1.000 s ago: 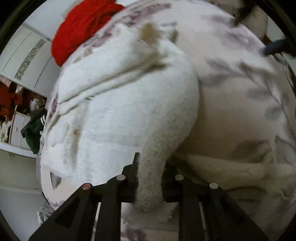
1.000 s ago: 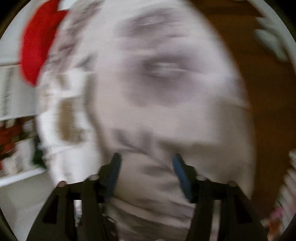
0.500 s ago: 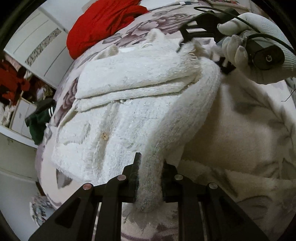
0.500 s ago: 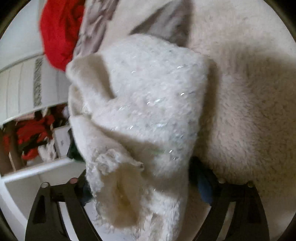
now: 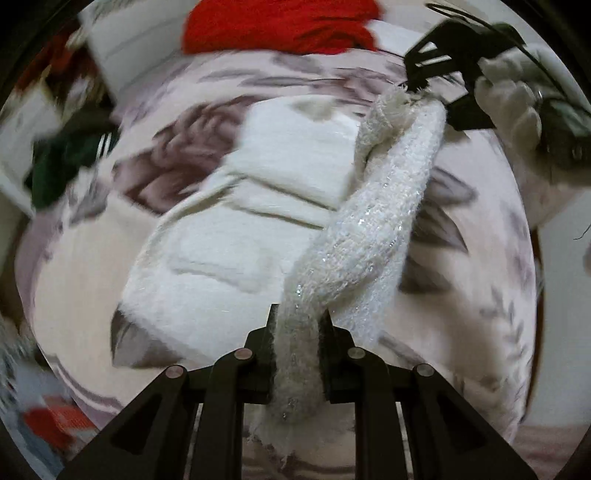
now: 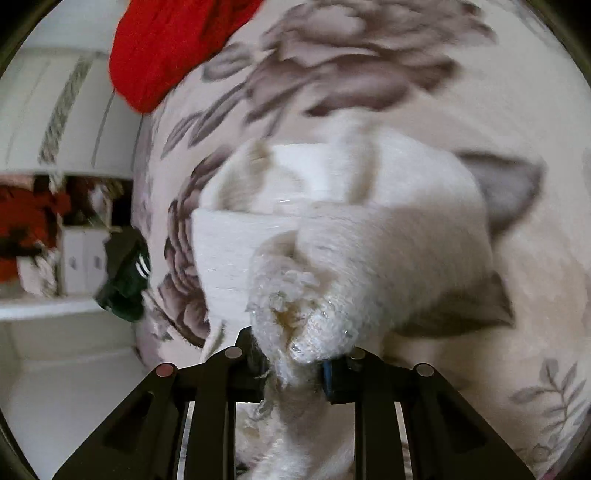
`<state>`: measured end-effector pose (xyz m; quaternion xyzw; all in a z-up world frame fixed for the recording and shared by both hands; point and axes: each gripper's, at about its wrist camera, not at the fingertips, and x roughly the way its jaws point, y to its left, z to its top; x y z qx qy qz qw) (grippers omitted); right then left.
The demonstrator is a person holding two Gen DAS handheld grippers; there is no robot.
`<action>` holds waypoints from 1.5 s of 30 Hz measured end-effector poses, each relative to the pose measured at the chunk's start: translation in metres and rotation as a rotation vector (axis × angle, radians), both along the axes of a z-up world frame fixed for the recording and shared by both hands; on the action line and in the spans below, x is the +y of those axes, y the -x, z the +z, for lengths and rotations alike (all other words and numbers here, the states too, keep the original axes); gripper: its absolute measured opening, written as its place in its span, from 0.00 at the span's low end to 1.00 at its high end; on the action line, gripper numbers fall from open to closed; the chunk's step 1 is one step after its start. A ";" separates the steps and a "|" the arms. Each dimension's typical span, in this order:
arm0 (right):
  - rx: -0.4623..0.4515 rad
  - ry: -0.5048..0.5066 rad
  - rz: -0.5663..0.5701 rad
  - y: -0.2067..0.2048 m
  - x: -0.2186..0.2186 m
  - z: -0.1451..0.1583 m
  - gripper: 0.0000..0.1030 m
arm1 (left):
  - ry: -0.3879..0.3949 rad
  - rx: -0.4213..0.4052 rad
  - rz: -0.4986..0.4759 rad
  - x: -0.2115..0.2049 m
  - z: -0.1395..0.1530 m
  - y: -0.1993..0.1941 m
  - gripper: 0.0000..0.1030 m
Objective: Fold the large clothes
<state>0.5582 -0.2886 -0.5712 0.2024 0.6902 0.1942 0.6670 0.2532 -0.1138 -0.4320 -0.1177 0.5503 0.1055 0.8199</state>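
Note:
A white fuzzy sweater (image 5: 258,206) lies partly folded on a floral bed cover (image 5: 480,295). One long edge of it is lifted off the bed as a taut strip. My left gripper (image 5: 297,321) is shut on the near end of that strip. My right gripper (image 5: 417,86), held by a white-gloved hand (image 5: 513,107), grips the far end. In the right wrist view the sweater (image 6: 369,240) bunches between the jaws of the right gripper (image 6: 291,350), which are closing and pinch the fabric.
A red garment (image 5: 280,26) is heaped at the far end of the bed cover (image 6: 369,74) and shows in the right wrist view too (image 6: 166,48). A dark green garment (image 6: 125,284) hangs off the bed's left side. White cupboards (image 6: 55,110) stand beyond it.
Both grippers have risen and pulled back from the bed, lifting the sweater's edge into a strip between them. The right jaws, wide around the fabric before, have narrowed onto it.

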 end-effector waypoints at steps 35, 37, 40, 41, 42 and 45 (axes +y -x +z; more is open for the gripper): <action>0.245 -0.252 -0.356 0.271 0.039 -0.160 0.22 | 0.563 -0.065 -0.090 0.197 -0.105 0.028 0.07; 0.243 -0.269 -0.332 0.285 0.037 -0.140 0.20 | 0.566 -0.050 -0.080 0.195 -0.095 0.040 0.07; 0.259 -0.268 -0.268 0.320 0.028 -0.106 0.20 | 0.573 0.021 -0.076 0.187 -0.081 0.085 0.07; 0.286 -0.261 -0.255 0.340 0.024 -0.098 0.20 | 0.582 0.058 -0.070 0.184 -0.084 0.097 0.07; 0.308 -0.253 -0.246 0.355 0.015 -0.092 0.20 | 0.601 0.092 -0.061 0.183 -0.090 0.109 0.07; 0.408 -0.201 -0.221 0.405 0.003 -0.102 0.21 | 0.659 0.228 -0.001 0.181 -0.120 0.141 0.09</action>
